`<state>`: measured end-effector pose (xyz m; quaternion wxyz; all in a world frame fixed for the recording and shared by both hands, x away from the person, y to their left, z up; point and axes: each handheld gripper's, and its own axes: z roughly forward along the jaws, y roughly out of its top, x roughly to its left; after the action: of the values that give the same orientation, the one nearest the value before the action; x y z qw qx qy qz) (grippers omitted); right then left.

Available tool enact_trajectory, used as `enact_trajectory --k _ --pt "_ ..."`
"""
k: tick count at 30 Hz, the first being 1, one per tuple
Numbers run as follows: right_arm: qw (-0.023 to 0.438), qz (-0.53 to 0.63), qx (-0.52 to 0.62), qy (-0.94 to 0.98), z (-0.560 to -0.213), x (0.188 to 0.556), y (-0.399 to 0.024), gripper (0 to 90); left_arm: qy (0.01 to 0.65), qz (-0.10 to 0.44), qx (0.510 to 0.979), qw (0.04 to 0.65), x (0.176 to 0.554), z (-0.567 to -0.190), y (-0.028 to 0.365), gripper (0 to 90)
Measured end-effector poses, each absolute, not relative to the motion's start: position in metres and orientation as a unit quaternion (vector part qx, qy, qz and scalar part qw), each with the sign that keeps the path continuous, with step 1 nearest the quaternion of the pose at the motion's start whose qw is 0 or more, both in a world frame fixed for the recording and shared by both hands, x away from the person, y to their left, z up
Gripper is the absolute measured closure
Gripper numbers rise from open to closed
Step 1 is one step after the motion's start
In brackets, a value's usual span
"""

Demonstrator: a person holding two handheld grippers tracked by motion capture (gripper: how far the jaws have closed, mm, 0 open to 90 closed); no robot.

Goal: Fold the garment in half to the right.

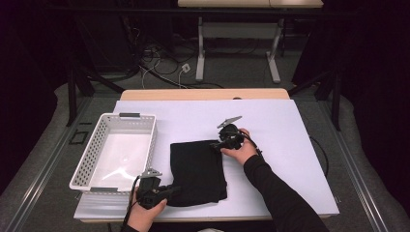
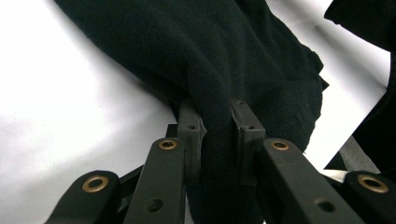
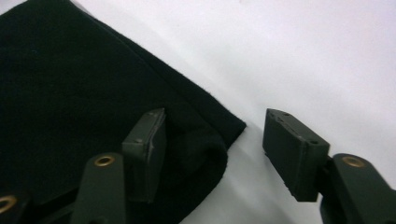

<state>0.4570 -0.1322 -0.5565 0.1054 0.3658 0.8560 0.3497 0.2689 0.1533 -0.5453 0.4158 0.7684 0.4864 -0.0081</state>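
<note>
One folded black knit cloth (image 1: 198, 171) lies mid-table on the white sheet (image 1: 280, 125), soft and roughly rectangular. The left gripper (image 1: 174, 191) pinches a bunched fold at its near left corner. The right gripper (image 1: 216, 144) stands open astride its far right corner, one pad on the fabric. One white perforated plastic basket (image 1: 87, 162) sits left.

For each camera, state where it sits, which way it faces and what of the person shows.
High view: above the person's side, facing forward and down on the white table; forearms, both hands.
Left gripper view: on the left gripper, facing the folded black cloth it pinches.
Right gripper view: on the right gripper, jaws astride a cloth corner.
Shared: the cloth.
</note>
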Motion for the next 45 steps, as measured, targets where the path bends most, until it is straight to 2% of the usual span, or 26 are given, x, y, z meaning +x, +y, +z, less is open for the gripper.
enact_trajectory --k 12,23,31,39,45 --pt "0.086 0.353 0.343 0.866 -0.555 0.458 -0.128 52.3 0.486 -0.009 0.77 0.415 0.269 -0.546 0.153 77.1" --pt "0.041 0.348 0.346 0.87 -0.553 0.458 -0.122 75.1 0.485 -0.009 0.77 0.414 0.269 -0.546 0.153 77.2" --pt "0.034 0.35 0.35 0.868 -0.552 0.457 -0.121 81.6 0.486 -0.011 0.77 0.414 0.269 -0.546 0.153 77.2" --pt "0.067 0.341 0.336 0.875 -0.549 0.45 -0.116 83.1 0.486 -0.009 0.769 0.415 0.269 -0.546 0.153 77.2" --pt "0.073 0.345 0.332 0.875 -0.544 0.447 -0.118 83.2 0.487 -0.01 0.768 0.416 0.269 -0.546 0.153 77.2"
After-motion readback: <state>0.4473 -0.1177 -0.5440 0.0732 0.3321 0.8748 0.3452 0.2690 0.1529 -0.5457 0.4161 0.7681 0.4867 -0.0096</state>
